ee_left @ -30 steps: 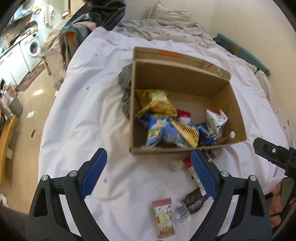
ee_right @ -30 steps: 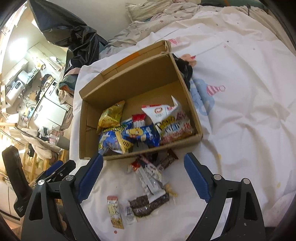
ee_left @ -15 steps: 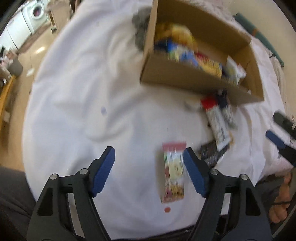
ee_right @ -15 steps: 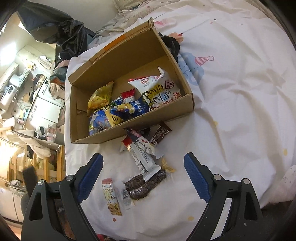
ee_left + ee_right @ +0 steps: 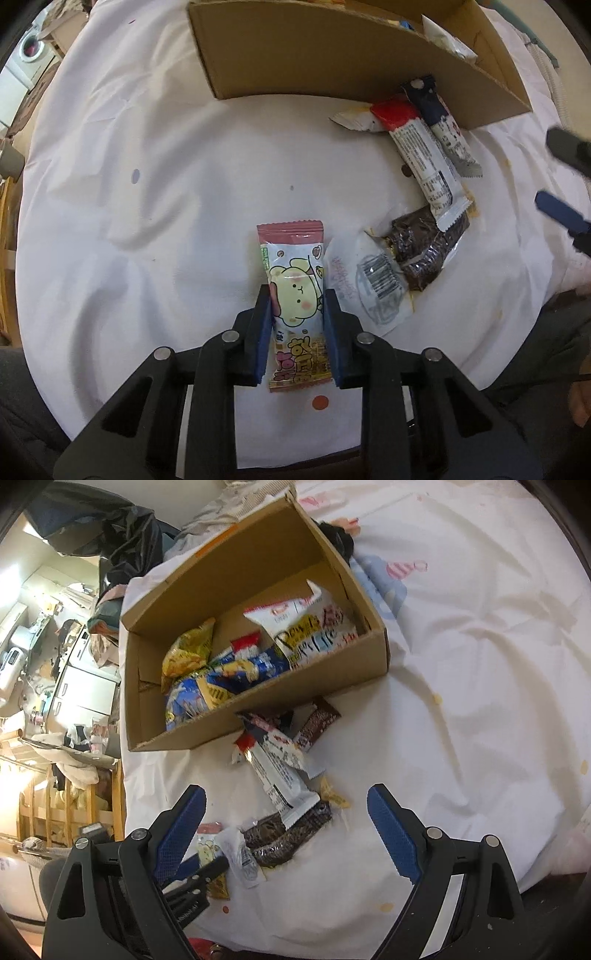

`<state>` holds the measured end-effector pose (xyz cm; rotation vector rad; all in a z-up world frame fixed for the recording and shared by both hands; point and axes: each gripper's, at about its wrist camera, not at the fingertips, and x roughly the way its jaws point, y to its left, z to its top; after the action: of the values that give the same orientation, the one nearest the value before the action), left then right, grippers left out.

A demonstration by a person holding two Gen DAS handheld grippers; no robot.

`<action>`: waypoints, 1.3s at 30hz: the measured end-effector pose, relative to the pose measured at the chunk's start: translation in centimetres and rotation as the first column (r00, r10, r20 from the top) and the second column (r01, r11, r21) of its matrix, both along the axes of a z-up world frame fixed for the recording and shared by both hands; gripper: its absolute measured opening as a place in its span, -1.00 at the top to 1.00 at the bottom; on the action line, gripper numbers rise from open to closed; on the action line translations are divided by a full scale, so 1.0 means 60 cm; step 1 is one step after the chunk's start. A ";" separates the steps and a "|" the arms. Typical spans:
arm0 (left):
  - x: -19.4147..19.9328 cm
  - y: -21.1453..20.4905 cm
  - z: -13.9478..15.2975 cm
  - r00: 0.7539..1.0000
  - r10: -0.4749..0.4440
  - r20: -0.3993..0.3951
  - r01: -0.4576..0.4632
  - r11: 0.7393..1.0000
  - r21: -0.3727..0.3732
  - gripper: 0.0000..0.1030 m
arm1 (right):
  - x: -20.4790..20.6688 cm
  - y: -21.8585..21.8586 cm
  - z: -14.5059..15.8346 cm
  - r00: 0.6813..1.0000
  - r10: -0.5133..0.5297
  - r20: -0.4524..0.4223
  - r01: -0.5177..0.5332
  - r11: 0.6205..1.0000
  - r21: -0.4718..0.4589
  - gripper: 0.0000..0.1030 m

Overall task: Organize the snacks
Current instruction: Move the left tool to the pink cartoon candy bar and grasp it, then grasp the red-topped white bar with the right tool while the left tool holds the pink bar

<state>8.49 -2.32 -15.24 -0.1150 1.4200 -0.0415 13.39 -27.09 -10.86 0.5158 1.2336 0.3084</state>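
Note:
A pink snack packet (image 5: 293, 280) with a yellow cartoon dog lies on the white sheet (image 5: 147, 221). My left gripper (image 5: 296, 295) points straight down over it, its jaws closing, and both blue pads press on the packet's long edges. In the right wrist view that packet (image 5: 207, 849) shows beside the left gripper's fingers (image 5: 192, 867). My right gripper (image 5: 286, 794) hovers open above the loose pile, nothing between its fingers. The cardboard box (image 5: 258, 709) holds several snack bags.
Beside the box's front wall (image 5: 332, 62) lie a white bar with a red end (image 5: 417, 147), a navy-tipped bar (image 5: 443, 125), dark chocolate packets (image 5: 424, 243) and a clear barcode wrapper (image 5: 373, 284). The bed's left edge drops to a cluttered floor (image 5: 55, 701).
My left gripper dropped toward the sheet, tilted to point straight down, and its jaws closed from wide open onto the pink packet. The right gripper sank a little and stayed open.

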 end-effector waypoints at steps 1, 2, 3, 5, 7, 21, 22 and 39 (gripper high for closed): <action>0.000 0.004 0.004 1.000 0.007 0.005 -0.007 1.000 0.000 0.57 | 0.000 0.001 -0.004 1.000 -0.001 -0.009 0.001 1.000 -0.007 -0.77; 0.004 0.009 0.011 1.000 0.011 0.016 -0.011 1.000 0.001 0.57 | 0.001 0.005 -0.008 1.000 0.008 -0.018 -0.009 1.000 -0.030 -0.77; 0.001 0.011 0.017 0.999 0.018 0.031 -0.018 1.000 0.003 0.57 | 0.003 0.011 -0.011 0.999 0.025 -0.022 -0.026 0.998 -0.051 -0.77; -0.004 0.022 0.035 0.996 0.035 0.077 -0.037 0.999 0.017 0.57 | 0.006 0.029 -0.018 0.997 0.074 -0.027 -0.076 0.994 -0.077 -0.67; -0.005 0.028 0.048 0.993 0.048 0.105 -0.050 0.999 0.017 0.57 | 0.010 0.050 -0.024 0.991 0.126 -0.036 -0.129 0.987 -0.090 -0.43; 0.001 0.046 0.056 0.990 0.104 0.093 -0.102 0.994 -0.024 0.57 | 0.036 0.166 -0.086 0.932 0.345 -0.109 -0.360 0.857 -0.367 0.30; 0.000 0.048 0.055 0.990 0.105 0.092 -0.104 0.994 -0.023 0.57 | 0.031 0.162 -0.082 0.932 0.348 -0.104 -0.362 0.862 -0.355 0.31; 0.003 0.060 0.046 0.975 0.196 0.108 -0.200 0.979 0.027 0.57 | -0.043 0.100 -0.032 0.921 0.386 -0.051 -0.389 0.917 -0.088 0.34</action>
<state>8.69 1.29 -12.48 -0.2200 1.2976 0.1420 10.79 -21.09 -12.75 0.1875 1.3733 0.5746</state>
